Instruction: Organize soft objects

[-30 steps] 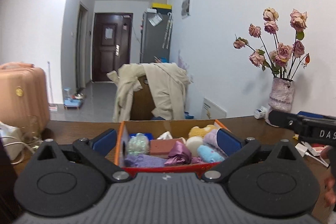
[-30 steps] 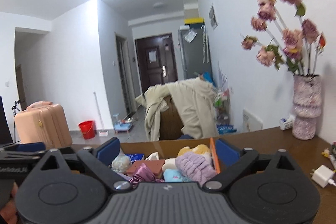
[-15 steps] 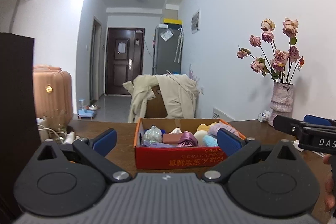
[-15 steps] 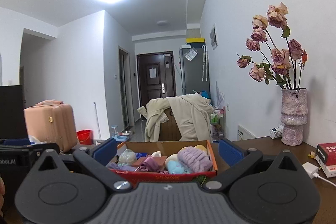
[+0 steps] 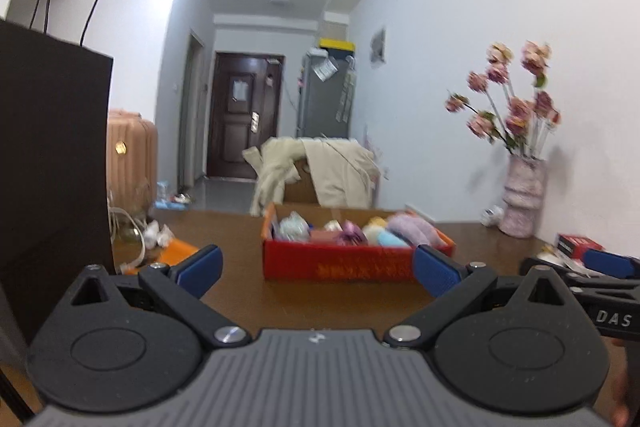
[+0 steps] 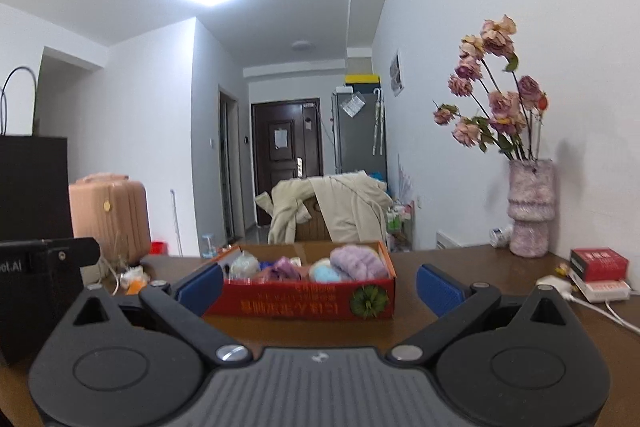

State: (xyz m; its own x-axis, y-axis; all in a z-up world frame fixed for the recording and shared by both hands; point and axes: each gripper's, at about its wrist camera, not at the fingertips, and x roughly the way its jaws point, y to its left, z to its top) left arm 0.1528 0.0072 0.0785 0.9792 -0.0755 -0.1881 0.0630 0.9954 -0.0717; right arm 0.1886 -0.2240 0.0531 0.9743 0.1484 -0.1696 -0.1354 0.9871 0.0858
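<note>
A red cardboard box [image 5: 344, 265] stands on the brown table, filled with several soft items: a lilac knitted piece [image 5: 412, 227], a pale blue ball [image 5: 386, 238], a purple ribbon bundle [image 5: 352, 233]. It also shows in the right wrist view [image 6: 304, 301], with the lilac piece [image 6: 358, 261] on top. My left gripper [image 5: 318, 269] is open and empty, back from the box. My right gripper [image 6: 320, 283] is open and empty, also short of the box. The right gripper's side shows in the left wrist view [image 5: 592, 277].
A tall black paper bag [image 5: 48, 167] stands at the left. A vase of dried roses [image 6: 530, 211] stands at the right wall. A red booklet stack [image 6: 598, 267] and white charger [image 6: 554, 283] lie right. Cables and an orange item [image 5: 176, 251] lie left.
Both grippers have drawn back from the box, which now looks smaller and farther. The black bag has come into the left view. Both jaws stay open.
</note>
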